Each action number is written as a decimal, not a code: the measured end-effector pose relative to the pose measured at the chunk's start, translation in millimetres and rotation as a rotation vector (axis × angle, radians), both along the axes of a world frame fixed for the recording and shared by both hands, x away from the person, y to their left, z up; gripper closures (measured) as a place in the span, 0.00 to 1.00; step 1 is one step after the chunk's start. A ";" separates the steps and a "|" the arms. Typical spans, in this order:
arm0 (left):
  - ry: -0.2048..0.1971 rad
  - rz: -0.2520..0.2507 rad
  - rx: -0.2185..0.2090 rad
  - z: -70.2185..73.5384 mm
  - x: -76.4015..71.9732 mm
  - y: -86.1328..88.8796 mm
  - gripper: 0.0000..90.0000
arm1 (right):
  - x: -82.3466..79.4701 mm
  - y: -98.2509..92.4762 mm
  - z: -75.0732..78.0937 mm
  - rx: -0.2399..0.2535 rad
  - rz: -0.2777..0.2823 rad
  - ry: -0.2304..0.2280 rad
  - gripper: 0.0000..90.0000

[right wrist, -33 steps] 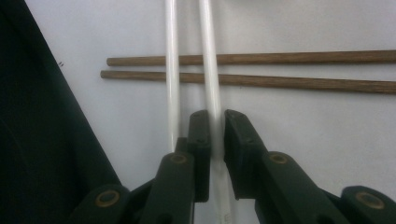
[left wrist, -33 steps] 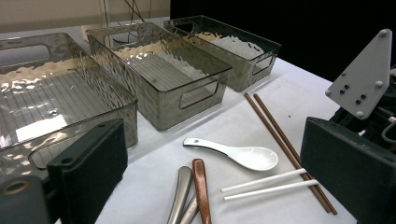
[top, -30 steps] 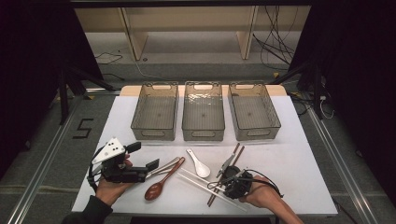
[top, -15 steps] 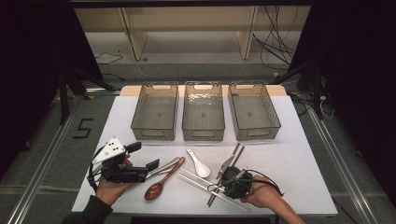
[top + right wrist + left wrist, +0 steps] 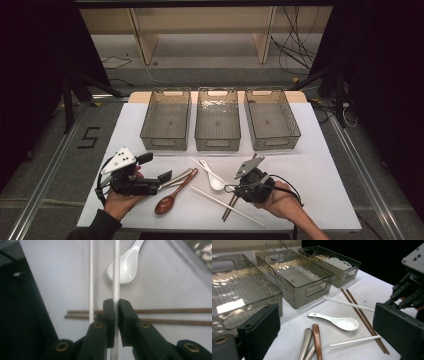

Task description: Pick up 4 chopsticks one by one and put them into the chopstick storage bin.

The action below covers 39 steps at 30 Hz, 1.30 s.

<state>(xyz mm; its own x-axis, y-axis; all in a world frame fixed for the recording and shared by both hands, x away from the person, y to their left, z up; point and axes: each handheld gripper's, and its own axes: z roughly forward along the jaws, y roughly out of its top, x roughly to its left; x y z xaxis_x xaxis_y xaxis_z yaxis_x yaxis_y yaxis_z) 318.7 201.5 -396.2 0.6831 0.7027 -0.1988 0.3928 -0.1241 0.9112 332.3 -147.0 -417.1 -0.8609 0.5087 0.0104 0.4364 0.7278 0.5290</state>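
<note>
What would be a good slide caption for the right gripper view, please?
Right gripper pinching one white chopstick, white spoon and brown chopsticks on the table beyond.

Two black handheld grippers, left gripper (image 5: 165,176) topped by a pale grey three-cornered plate with dark dots, right gripper (image 5: 116,305) with brass-coloured pivot screws on black linkage, thin black cables trailing, dark sleeve at near left.

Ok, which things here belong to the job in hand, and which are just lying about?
In hand:
- right gripper, shut on one white chopstick
- second white chopstick, loose beside it
- three clear bins, probably the destination

Lying about:
- white spoon
- brown chopsticks
- brown spoon
- metal spoon
- left gripper, open, holding nothing
</note>
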 end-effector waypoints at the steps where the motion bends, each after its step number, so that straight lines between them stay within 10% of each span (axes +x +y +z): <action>1: 0.013 -0.002 0.003 -0.4 0.9 -1.3 0.09 | 0.3 0.4 2.1 0.010 -0.007 -0.016 0.95; 16: 0.089 -0.030 0.051 -2.0 10.6 -25.8 0.12 | 6.6 10.3 9.0 0.045 -0.009 -0.058 0.95; 26: 0.157 -0.049 0.002 -4.6 16.4 -36.5 0.15 | 8.3 22.8 13.0 0.069 0.006 -0.075 0.95; 39: 0.129 -0.047 0.057 -4.1 16.3 -42.0 0.16 | 10.0 33.9 13.3 0.070 0.039 -0.080 0.95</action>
<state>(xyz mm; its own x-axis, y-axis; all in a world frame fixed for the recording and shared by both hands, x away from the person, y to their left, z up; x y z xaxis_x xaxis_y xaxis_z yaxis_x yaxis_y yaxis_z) 335.0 159.5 -400.3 0.6870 0.6832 -0.2477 0.4987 -0.1953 0.8445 342.4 -113.0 -403.8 -0.8795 0.4753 -0.0253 0.3626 0.7035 0.6113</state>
